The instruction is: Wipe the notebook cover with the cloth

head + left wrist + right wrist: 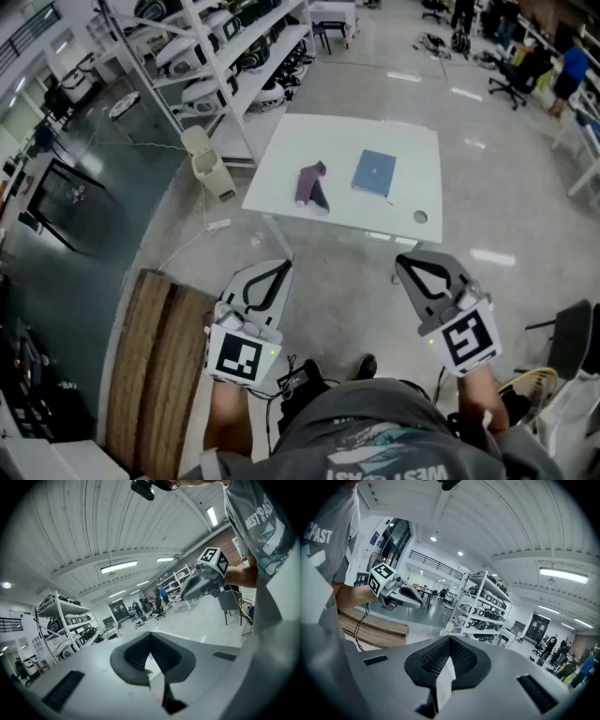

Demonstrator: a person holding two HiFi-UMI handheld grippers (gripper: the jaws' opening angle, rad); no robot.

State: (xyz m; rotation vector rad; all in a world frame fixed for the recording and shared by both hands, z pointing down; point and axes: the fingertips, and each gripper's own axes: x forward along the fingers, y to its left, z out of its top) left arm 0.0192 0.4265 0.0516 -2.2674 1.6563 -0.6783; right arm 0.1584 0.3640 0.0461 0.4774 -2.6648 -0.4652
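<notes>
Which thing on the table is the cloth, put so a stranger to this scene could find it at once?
Find the white table in the middle of the head view. Two things lie on it, apart; the cloth is the left one, a crumpled purple heap, unlike the flat blue notebook to its right.

On the table (412, 155) the cloth (312, 185) lies just left of the notebook (374, 173), not touching.

The notebook (374, 173) is blue, the cloth (311, 185) purple. The grey left gripper (283, 266) and right gripper (402, 261) bear black-and-white squares.
</notes>
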